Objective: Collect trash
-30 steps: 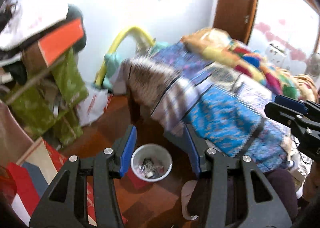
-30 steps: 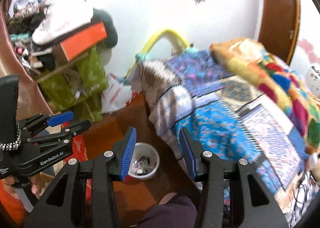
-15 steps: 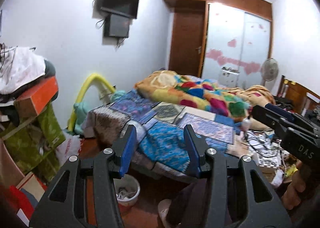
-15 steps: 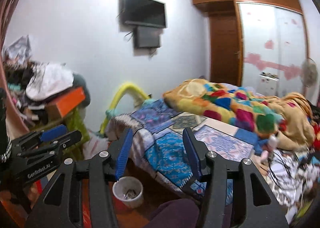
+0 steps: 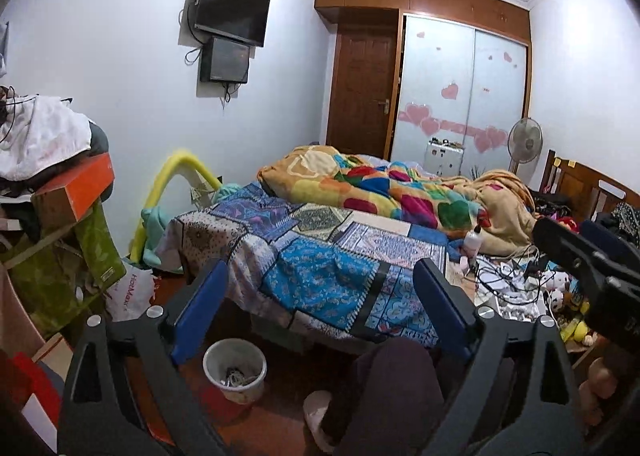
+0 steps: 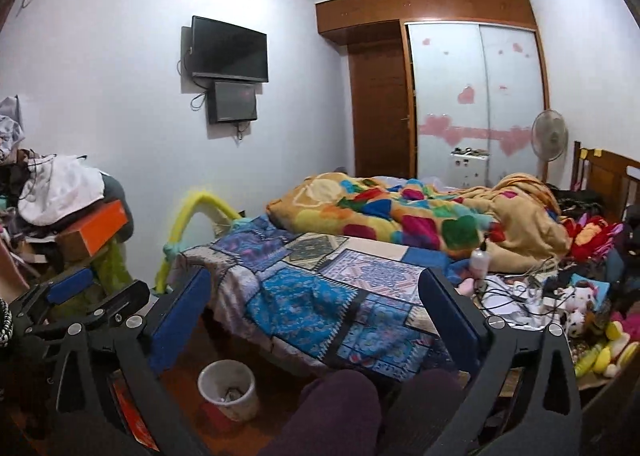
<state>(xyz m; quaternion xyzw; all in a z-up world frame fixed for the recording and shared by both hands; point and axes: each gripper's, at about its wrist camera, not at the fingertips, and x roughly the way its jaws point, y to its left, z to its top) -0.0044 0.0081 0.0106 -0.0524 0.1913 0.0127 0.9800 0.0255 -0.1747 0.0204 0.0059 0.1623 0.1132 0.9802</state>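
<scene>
Trash sits in a small white waste bin (image 5: pixel 235 369) on the wooden floor (image 5: pixel 276 428), just off the foot corner of the bed (image 5: pixel 332 256). Inside the bin lies a loose tangle of pale and dark scraps, low in the bottom; what the scraps are cannot be made out. The bin stands upright, its rim clear of the bed frame, with a red patch on the floor touching its base.

From the bin, the left gripper (image 5: pixel 320 308) hangs above and a little toward the bed, its blue-padded jaws having just swung wide apart, with nothing between them. The right gripper (image 6: pixel 316 316) is likewise above the bin and bedward, its jaws also freshly spread to their fullest and holding nothing. In the right wrist view the bin (image 6: pixel 227 389) shows below the left-hand finger, next to the person's dark-trousered knee (image 6: pixel 340 408).

To the far side of the bin from the bed, a white plastic bag (image 5: pixel 130 296) with red lettering slumps against a green carton (image 5: pixel 100 252), and an orange box (image 5: pixel 86 183) rests higher on the same heap under a white cloth (image 5: pixel 40 139). What those containers hold cannot be seen. Beyond the bin, on the bed, a patchwork blue cover hangs over the edge, and a small white bottle (image 6: pixel 480 258) stands upright among cables further along.
</scene>
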